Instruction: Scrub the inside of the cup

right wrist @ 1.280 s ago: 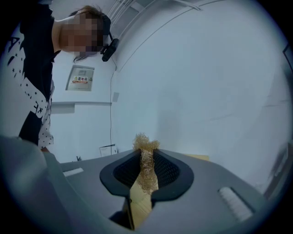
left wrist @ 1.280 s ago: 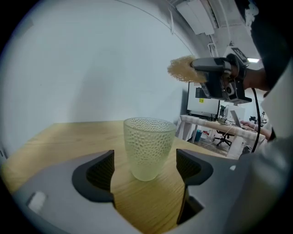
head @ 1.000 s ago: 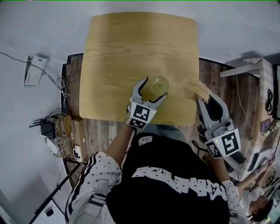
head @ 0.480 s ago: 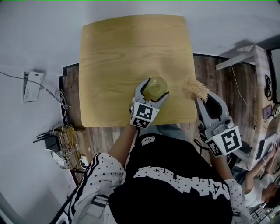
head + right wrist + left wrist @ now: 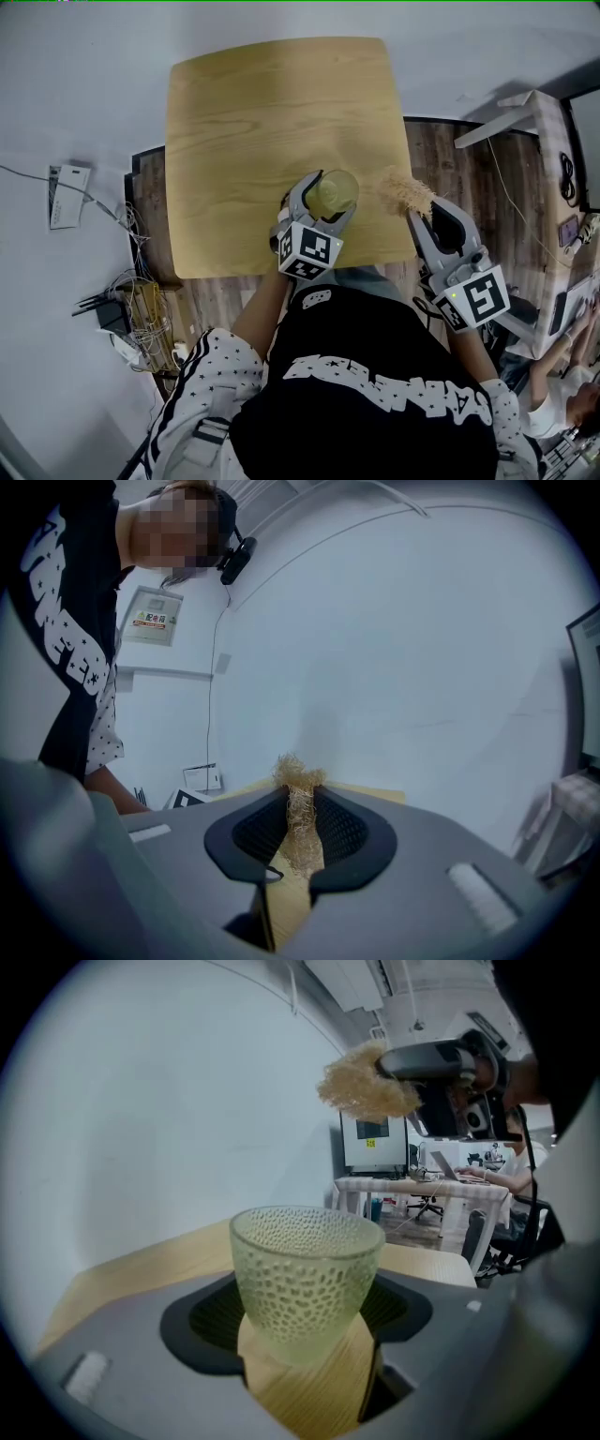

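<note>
**Cup gripped, scrubber ready, no scrubbing begun**

I am closing my left claw on the cup. Its jaws have just been drawing in, and the pads now seem to be pressing on the cup's lower sides, one on each. The cup is sitting upright right between those jaws, close in front of the claw's body, with its mouth facing up. It is a dimpled, yellow-green glass, and I am seeing nothing in it: no water, no foam, no scrubber.

I am pinching the scrubber in my right claw. Its jaws are pressed nearly together on a straw-coloured tuft of fibres, which is sticking out past the tips. Seen from my left claw, that tuft is hanging up and off to the right. It is higher than the cup's rim, beside the mouth and not over it, and touching nothing.

So I am judging the task to be at its start. Both things are in hand, and the whole scrub is left to do. Bringing the tuft over the mouth, pushing it down inside and working it round the wall are all still ahead.

Beyond both claws the wooden table is stretching away.
</note>
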Motion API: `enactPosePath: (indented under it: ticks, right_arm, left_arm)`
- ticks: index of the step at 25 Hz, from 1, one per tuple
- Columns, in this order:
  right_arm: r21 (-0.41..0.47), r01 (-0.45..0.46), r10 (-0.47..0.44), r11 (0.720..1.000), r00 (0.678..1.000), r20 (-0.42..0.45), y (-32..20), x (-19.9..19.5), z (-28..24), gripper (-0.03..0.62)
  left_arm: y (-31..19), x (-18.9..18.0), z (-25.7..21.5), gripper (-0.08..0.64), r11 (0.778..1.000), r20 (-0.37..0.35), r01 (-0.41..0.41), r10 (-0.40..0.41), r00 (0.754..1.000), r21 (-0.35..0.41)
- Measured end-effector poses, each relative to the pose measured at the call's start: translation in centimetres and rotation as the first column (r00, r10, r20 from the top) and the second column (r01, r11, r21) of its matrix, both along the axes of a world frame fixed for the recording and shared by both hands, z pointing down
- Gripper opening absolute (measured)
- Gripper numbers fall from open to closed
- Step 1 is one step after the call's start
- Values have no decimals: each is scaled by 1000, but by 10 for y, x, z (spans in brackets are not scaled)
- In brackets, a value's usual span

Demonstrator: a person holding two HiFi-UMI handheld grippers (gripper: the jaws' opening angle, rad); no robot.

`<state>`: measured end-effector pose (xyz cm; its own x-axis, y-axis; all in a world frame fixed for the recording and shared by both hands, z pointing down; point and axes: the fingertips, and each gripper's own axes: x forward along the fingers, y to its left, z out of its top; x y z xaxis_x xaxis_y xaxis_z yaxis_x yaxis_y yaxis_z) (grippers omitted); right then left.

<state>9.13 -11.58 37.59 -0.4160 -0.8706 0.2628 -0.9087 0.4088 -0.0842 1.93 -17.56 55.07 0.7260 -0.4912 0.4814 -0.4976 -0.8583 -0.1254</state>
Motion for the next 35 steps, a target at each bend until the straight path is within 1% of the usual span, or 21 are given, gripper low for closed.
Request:
enactPosePath:
  ticks: [3, 6, 10, 14, 19, 25, 27, 29, 32, 34, 35]
  right_arm:
    - [9, 34, -34, 999, 999, -12, 0, -7, -1, 83]
    - [27, 96, -94, 995, 994, -48, 0, -18, -3, 81]
    - [50, 164, -158, 985, 981, -117, -1, -31, -7, 81]
    - [67, 212, -200, 975, 968, -151, -2, -43, -10, 80]
    - [81, 258, -237, 963, 949, -209, 0, -49, -10, 80]
    - [100, 269, -241, 958, 943, -229, 0, -50, -11, 78]
    - [103, 282, -251, 954, 937, -242, -1, -52, -11, 78]
    - [104, 295, -262, 950, 931, -252, -2, -55, -10, 78]
    - [98, 301, -267, 949, 927, -265, -3, -56, -7, 78]
    - [87, 298, -265, 951, 926, -269, -5, -55, -5, 78]
    - [81, 295, -264, 952, 926, -270, -6, -55, -3, 78]
  left_arm:
    - [5, 2, -19, 370, 998, 55, -47, 44, 998, 50]
    - [11, 4, -40, 370, 990, 114, -93, 81, 990, 105]
    - [10, 3, -65, 370, 981, 167, -108, 80, 983, 164]
    - [10, 0, -81, 370, 965, 248, -142, 86, 965, 220]
    - [10, 5, -99, 370, 954, 298, -165, 86, 951, 250]
    - [13, 10, -111, 370, 922, 372, -226, 100, 923, 314]
    - [15, 13, -115, 370, 902, 405, -259, 106, 908, 344]
    - [17, 17, -120, 370, 885, 419, -286, 118, 900, 366]
    - [22, 25, -124, 370, 872, 425, -305, 126, 897, 384]
    - [24, 28, -126, 370, 861, 447, -322, 127, 886, 394]
    - [25, 29, -126, 370, 859, 453, -327, 129, 882, 393]
